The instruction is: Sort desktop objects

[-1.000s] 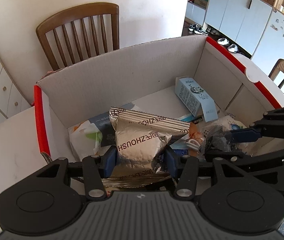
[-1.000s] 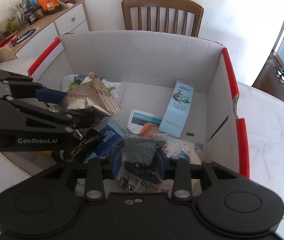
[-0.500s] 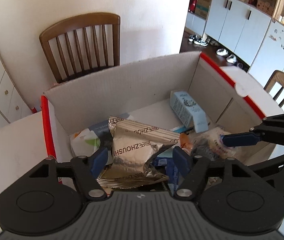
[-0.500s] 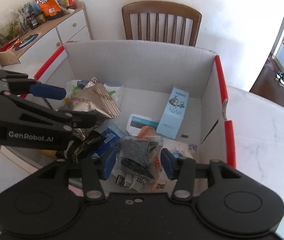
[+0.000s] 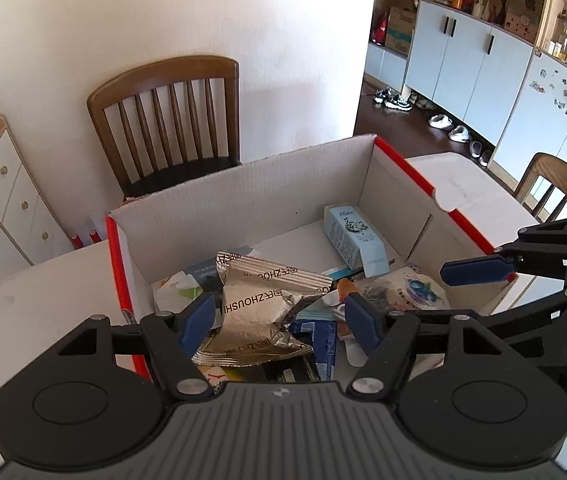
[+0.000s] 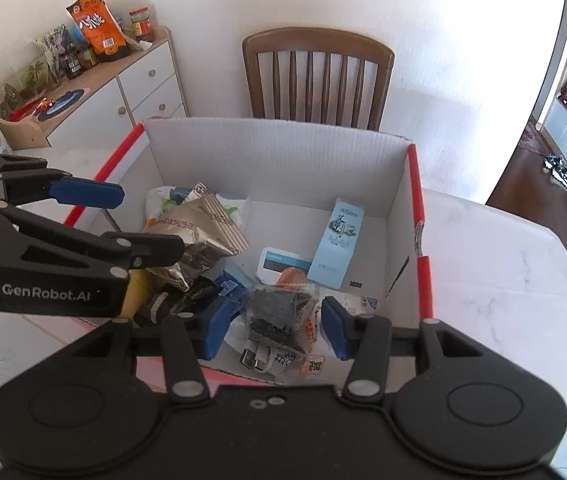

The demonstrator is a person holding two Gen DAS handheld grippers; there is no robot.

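Note:
A white cardboard box (image 5: pixel 243 196) with red edges stands on the table and holds several items. A silver foil snack bag (image 5: pixel 259 308) lies in it below my open left gripper (image 5: pixel 279 322), which is empty. A clear packet of dark bits (image 6: pixel 279 316) lies in the box below my open right gripper (image 6: pixel 275 326), also empty. A light blue carton (image 6: pixel 339 244) lies at the box's right side. The foil bag also shows in the right wrist view (image 6: pixel 199 232). The box shows there too (image 6: pixel 283 156).
A wooden chair (image 5: pixel 167 120) stands behind the box against the wall. A white drawer cabinet (image 6: pixel 139 88) with snacks on top is at the left. The white marble table (image 6: pixel 495 272) extends right of the box. A second chair (image 5: pixel 555 188) is at the far right.
Both grippers opened and let go of the foil bag and the dark packet, which now lie in the box. Both grippers pulled up and back from the box.

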